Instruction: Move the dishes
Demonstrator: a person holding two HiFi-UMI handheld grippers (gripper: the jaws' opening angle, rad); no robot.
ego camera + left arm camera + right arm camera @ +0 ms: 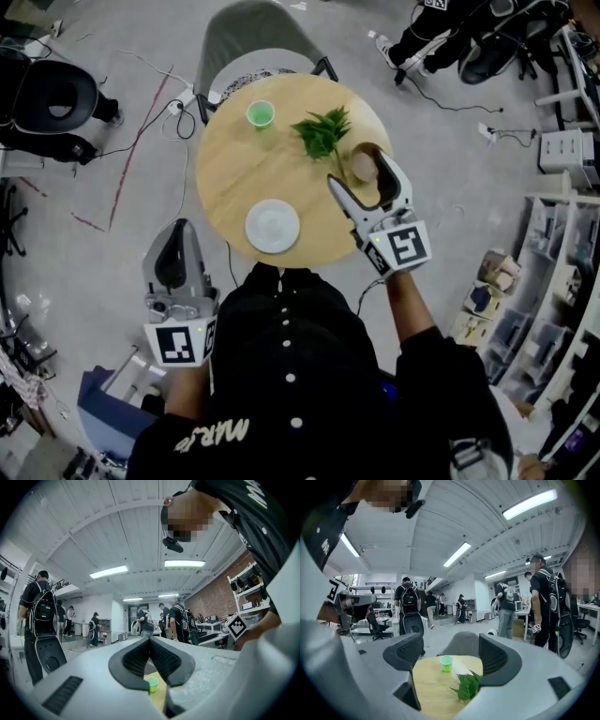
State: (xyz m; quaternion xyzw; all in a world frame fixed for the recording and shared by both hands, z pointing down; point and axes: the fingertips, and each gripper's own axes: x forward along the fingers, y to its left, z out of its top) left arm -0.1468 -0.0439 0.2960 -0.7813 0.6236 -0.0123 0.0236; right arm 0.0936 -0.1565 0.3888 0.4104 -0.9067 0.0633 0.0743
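Our left gripper, jaws together, empty, hangs at seven o'clock.
Right gripper gapes wide at the brown bowl, three o'clock; round plate lies flat.

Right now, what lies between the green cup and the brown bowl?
A leafy green sprig lies between the green cup and the brown bowl; the head view shows it.

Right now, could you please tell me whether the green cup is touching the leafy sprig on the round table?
Apart. The head view shows a strip of bare tabletop between the green cup and the leafy sprig.
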